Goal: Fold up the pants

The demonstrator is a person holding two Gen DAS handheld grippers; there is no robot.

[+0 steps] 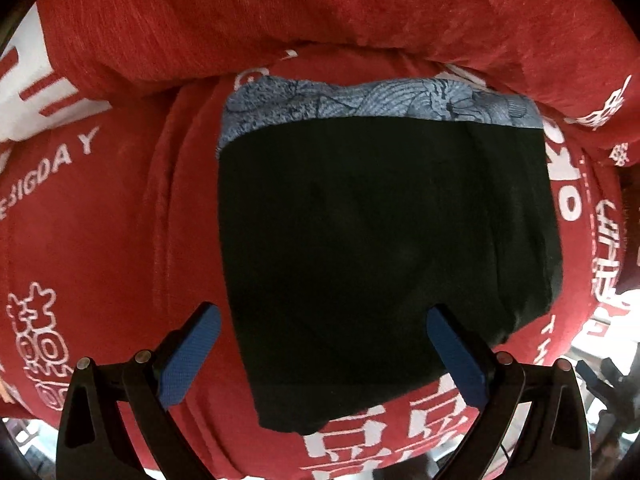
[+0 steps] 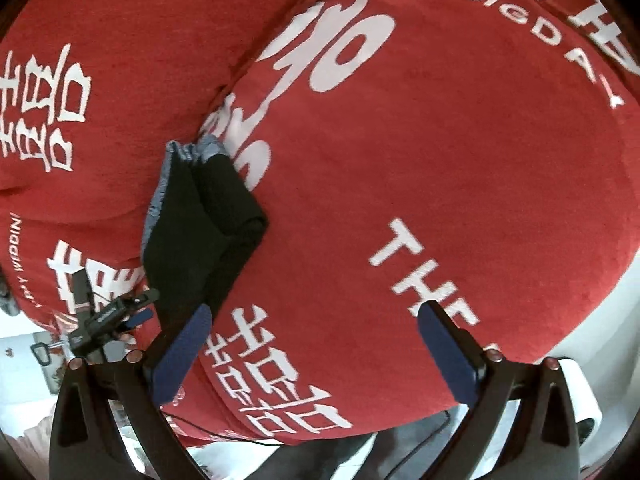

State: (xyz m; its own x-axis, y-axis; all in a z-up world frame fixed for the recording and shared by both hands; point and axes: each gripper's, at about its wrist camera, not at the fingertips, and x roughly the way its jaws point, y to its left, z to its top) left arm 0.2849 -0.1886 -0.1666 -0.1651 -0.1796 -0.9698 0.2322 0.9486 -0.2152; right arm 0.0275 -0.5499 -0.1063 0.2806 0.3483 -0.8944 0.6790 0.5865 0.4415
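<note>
The black pants [image 1: 380,248] lie folded into a compact rectangle on the red cover, with a blue-grey patterned waistband [image 1: 380,104] along the far edge. My left gripper [image 1: 324,348] is open above the pants' near edge, holding nothing. In the right wrist view the same folded pants [image 2: 200,232] lie to the left, seen edge-on. My right gripper [image 2: 314,344] is open and empty over the red cover, to the right of the pants. The left gripper [image 2: 116,316] shows at the pants' near end.
A red cover [image 1: 100,220] with white lettering spreads over the whole surface [image 2: 440,160]. A raised red fold or cushion [image 1: 320,20] runs along the far side behind the pants. The cover's near edge drops off to a pale floor with cables [image 2: 440,428].
</note>
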